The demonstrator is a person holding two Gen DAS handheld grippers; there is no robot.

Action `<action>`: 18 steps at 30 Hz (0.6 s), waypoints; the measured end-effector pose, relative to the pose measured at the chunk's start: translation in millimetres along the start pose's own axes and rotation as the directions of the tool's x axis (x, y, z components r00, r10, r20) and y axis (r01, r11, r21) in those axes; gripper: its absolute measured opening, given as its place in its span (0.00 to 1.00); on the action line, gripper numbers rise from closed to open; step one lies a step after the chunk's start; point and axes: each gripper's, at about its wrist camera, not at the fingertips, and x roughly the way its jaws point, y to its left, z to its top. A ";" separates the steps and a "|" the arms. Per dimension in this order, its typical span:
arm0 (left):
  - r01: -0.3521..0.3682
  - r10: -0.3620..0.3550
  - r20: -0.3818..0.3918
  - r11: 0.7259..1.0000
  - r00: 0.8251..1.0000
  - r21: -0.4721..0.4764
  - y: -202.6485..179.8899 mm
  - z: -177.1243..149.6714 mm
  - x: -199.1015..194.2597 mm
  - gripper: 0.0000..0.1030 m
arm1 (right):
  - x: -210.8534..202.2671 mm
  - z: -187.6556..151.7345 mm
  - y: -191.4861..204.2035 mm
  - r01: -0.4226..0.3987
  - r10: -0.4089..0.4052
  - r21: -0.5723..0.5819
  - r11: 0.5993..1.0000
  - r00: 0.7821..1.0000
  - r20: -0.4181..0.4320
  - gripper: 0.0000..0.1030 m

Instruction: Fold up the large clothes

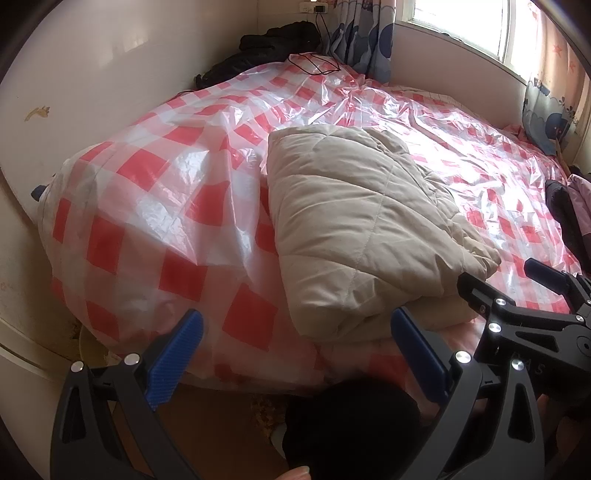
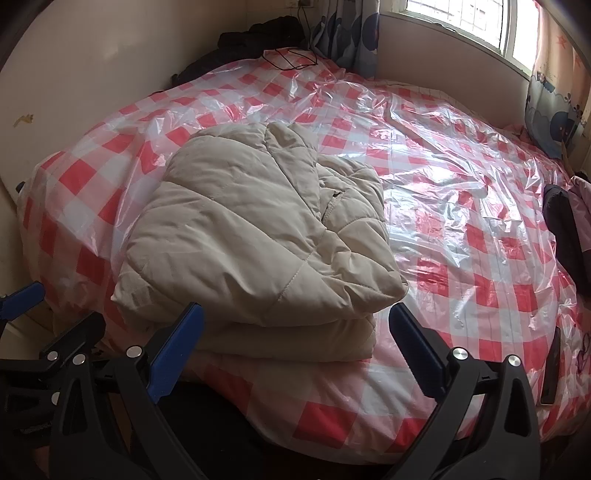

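Right tool open just before folded coat

folded padded jacket lies on plastic sheet over bed, near its front edge | cable lies on sheet at far end | dark bag behind bed by wall | window beyond far right | dark clothes at bed's right edge | both tongs before the jacket, apart from it

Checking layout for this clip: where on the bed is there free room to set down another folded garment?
Free: the wide checked plastic sheet between the beige folded coat and the dark clothes at the right edge. Crowded: the far corner with black garments and a cable.
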 end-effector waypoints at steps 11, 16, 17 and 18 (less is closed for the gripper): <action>0.003 -0.003 -0.006 1.000 1.000 -0.001 0.9 1.9 0.9 0.95 | -0.9 -2.3 -11.0 0.012 -0.012 -0.010 1.000 1.000 -0.004 0.94; 0.009 -0.009 -0.008 1.000 1.000 -0.007 -0.4 2.0 0.8 0.95 | -0.8 -3.1 -13.7 0.014 -0.014 -0.017 1.000 1.000 -0.013 0.94; 0.006 -0.006 -0.009 1.000 1.000 -0.007 -1.0 1.9 1.0 0.95 | -0.8 -4.6 -15.1 0.015 -0.015 -0.017 1.000 1.000 -0.015 0.94; 0.006 -0.006 -0.010 1.000 1.000 -0.004 -0.6 2.2 1.3 0.95 | -0.5 -5.0 -15.6 0.014 -0.015 -0.017 1.000 1.000 -0.017 0.94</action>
